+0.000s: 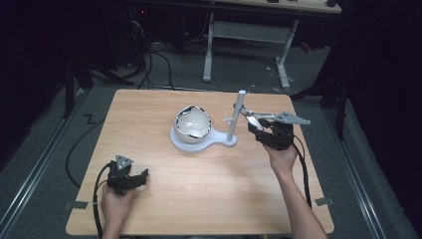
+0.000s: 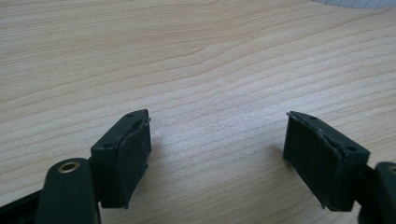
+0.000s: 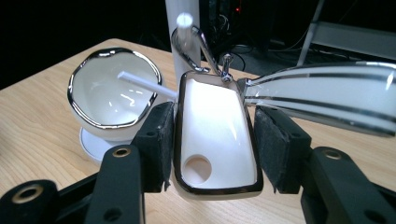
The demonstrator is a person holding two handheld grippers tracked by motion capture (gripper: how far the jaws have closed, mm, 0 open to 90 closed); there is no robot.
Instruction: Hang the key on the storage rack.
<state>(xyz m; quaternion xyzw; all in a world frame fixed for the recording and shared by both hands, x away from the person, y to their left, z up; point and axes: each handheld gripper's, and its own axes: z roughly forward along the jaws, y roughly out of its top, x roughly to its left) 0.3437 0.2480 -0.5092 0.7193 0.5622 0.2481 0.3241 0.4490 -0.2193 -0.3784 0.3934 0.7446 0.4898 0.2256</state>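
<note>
A white stand (image 1: 219,141) carries a chrome-rimmed white bowl (image 1: 193,122) (image 3: 112,88) and an upright post (image 1: 236,117) (image 3: 182,46) with thin pegs (image 3: 140,81). A white chrome-rimmed utensil (image 3: 215,121) (image 1: 255,118) hangs by a chrome hook from the post's top peg. Its flat end has a round hole. My right gripper (image 3: 212,149) (image 1: 260,127) is shut on that flat end, a pad on each side. A long white striped handle (image 3: 327,95) runs off to the right. My left gripper (image 1: 142,175) (image 2: 217,140) rests open near the table's front left, with bare wood between its pads.
The wooden table (image 1: 149,114) stands on a grey floor. Cables (image 1: 149,69) and another table's white legs (image 1: 209,45) lie beyond the far edge. A black cable (image 1: 303,169) trails from the right gripper along the forearm.
</note>
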